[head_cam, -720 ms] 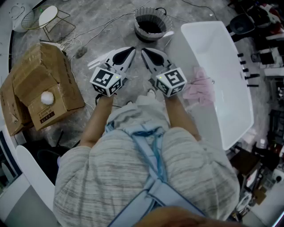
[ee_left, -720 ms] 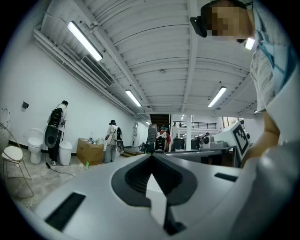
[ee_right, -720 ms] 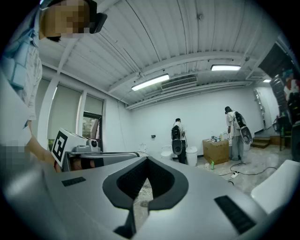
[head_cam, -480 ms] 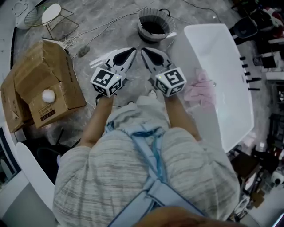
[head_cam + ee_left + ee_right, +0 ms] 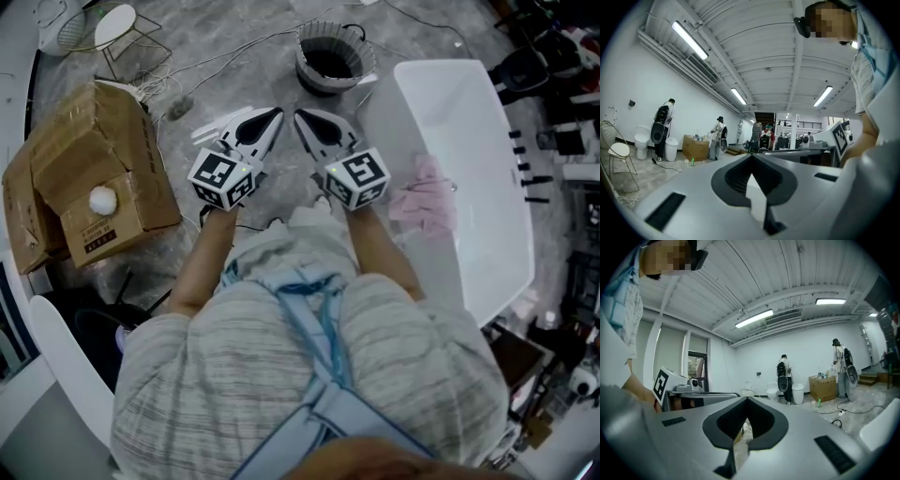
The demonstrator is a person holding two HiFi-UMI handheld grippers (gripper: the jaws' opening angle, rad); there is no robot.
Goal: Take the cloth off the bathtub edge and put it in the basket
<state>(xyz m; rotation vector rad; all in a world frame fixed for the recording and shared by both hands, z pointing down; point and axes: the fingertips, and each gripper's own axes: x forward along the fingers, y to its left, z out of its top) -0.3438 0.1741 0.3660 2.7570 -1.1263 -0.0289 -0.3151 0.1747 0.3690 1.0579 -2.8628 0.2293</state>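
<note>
A pink cloth [image 5: 427, 200] lies draped over the near long edge of the white bathtub [image 5: 478, 150] at the right of the head view. The dark round basket [image 5: 330, 58] with a pale ribbed rim stands on the floor just past the tub's far left corner. Both grippers are held side by side in front of the person, pointing up and away. My left gripper [image 5: 273, 114] is shut and holds nothing. My right gripper [image 5: 302, 115] is shut too, empty, a hand's width left of the cloth. In both gripper views the jaws meet at their tips [image 5: 751, 157] [image 5: 746, 401].
An open cardboard box [image 5: 80, 178] with a white ball in it sits on the floor at the left. A wire-legged stool [image 5: 108, 33] stands at the back left, with white cables [image 5: 197, 66] trailing across the grey floor. Dark clutter lines the right side beyond the tub. People stand far off.
The view has shifted slightly, so tub and basket sit a little further right and up. Both grippers stay shut and close together, nearly unmoved.
</note>
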